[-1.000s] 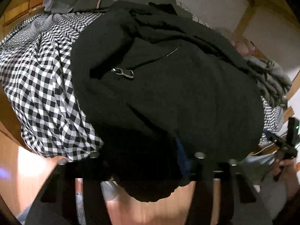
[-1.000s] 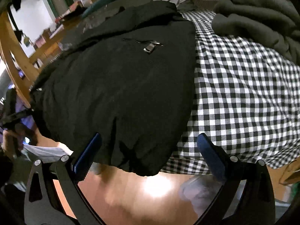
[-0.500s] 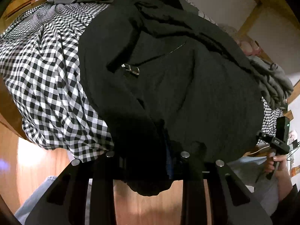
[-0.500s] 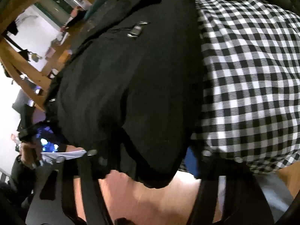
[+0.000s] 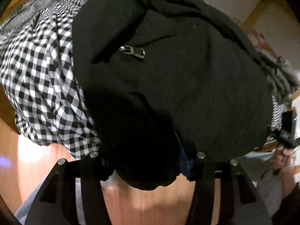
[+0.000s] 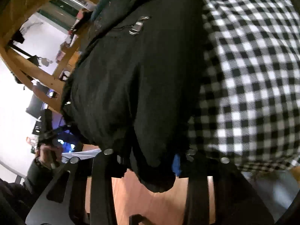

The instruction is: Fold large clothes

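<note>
Two grippers work the near hem of one black jacket [image 5: 187,86], a heavy matte garment with a faintly ribbed weave that drapes in thick rounded folds over the bed edge. Left gripper [image 5: 148,159]: black fingers with round metal bolt heads, a blue pad [image 5: 182,155] visible on its right finger; a bulging lobe of hem hangs between the fingers, jaws opening, gap middling, and whether the pads press the cloth cannot be told in the dark fabric. Right gripper [image 6: 150,159]: same black frame, blue pad [image 6: 176,164] just beside a rounded tongue of hem that sags below the fingers; jaws closing, narrow, fabric pinched between them. Below both tools lies glossy orange-brown wood floor [image 5: 150,202]. Beyond the hem, the jacket lies spread across a black-and-white checked bed cover [image 5: 43,86], soft woven cotton, wrinkled and hanging over the bed side. Mid-jacket sits a silver metal zipper pull [image 5: 134,51], oblong with a loop end, next to a slit pocket. Farther back: a grey ribbed knit blanket [image 5: 281,75], bunched, and pale wooden bed-frame beams [image 6: 37,71].
</note>
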A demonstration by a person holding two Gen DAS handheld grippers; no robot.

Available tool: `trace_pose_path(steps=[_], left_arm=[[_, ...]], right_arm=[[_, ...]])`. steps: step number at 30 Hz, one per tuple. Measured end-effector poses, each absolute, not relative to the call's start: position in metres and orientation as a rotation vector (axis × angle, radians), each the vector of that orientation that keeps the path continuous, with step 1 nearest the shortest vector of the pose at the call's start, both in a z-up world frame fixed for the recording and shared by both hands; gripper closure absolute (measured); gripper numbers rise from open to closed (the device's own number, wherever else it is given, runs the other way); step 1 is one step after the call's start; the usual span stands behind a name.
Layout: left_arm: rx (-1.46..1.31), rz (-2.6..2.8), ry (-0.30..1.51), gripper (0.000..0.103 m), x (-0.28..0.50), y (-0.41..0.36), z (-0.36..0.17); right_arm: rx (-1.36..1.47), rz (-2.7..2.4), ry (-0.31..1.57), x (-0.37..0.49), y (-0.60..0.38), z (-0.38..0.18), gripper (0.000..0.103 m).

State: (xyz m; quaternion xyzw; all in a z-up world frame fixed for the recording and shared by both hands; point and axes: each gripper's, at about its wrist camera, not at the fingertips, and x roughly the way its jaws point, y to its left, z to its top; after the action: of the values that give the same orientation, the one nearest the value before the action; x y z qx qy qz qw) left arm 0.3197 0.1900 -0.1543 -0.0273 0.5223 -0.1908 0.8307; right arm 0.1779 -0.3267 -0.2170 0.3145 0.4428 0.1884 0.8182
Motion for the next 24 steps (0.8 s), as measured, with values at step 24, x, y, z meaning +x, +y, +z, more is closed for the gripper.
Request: trace_pose_path(steps=[24], left_arm=[[-0.150, -0.481, 0.883, 0.090, 0.329, 0.221, -0.053]], right_arm=[[0.806, 0.576, 0.593, 0.173, -0.355, -0.134, 0.090]])
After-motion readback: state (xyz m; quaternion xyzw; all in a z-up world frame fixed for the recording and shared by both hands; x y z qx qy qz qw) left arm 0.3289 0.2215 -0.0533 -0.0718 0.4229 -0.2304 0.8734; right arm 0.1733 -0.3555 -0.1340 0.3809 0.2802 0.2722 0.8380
